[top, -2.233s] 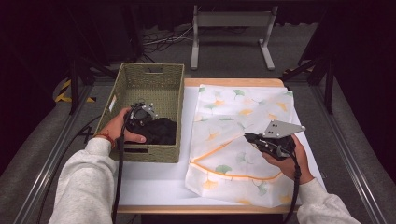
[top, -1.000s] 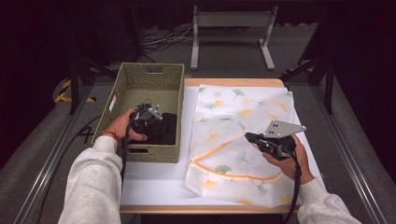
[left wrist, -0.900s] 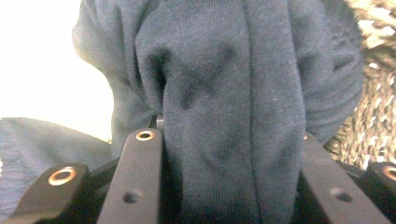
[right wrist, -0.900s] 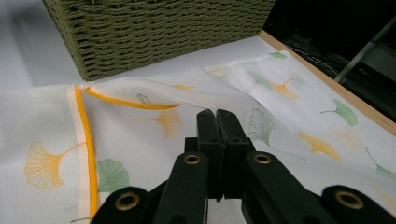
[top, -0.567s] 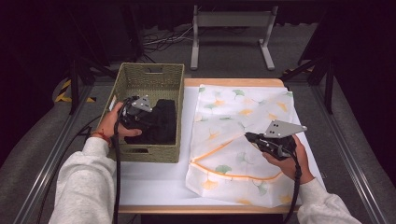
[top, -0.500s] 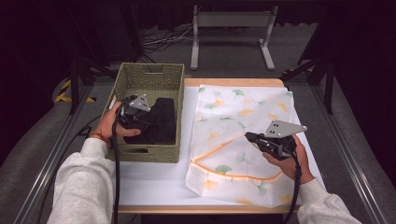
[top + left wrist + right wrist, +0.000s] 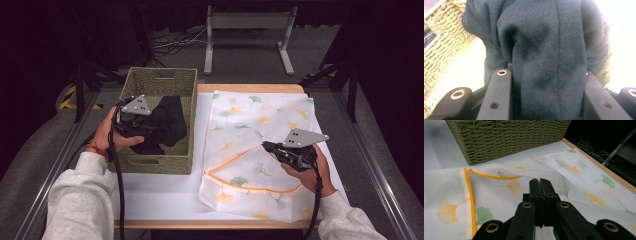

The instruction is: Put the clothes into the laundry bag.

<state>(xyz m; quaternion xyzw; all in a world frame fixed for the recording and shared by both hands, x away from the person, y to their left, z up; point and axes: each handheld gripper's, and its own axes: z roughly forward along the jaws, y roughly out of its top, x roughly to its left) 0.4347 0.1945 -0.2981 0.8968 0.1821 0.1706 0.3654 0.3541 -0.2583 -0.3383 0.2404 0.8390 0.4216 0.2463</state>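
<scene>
Lifted since a second ago: black garment (image 7: 165, 122) raised partway out of the woven basket (image 7: 186, 80), bunched between the jaws of the left gripper (image 7: 150, 131), lower folds trailing down inside the basket; hauled up and toward the basket's left wall along with the left hand (image 7: 107, 135).

Seen in the left gripper view as a thick dark knit wad (image 7: 544, 50) pinched between the two black jaws, held partly apart by the cloth's bulk; firm hold, by the look of it.

Beside the basket, touching its right wall or very near it: white mesh laundry bag (image 7: 260, 150) printed with ginkgo leaves, flat on the counter (image 7: 160, 200), orange-trimmed mouth (image 7: 469, 200) facing the basket.

Right gripper (image 7: 267, 146) resting on the bag, jaws fully closed; whether a fold of mesh is nipped between the tips, cannot tell.

Step in hand, probably: pulling the garment clear of the basket for loading into the bag.

Next move calls for: more height to free the trailing folds from the rim; carry across to the orange mouth; bag opening lifted by the right gripper to let the wad slide in.
</scene>
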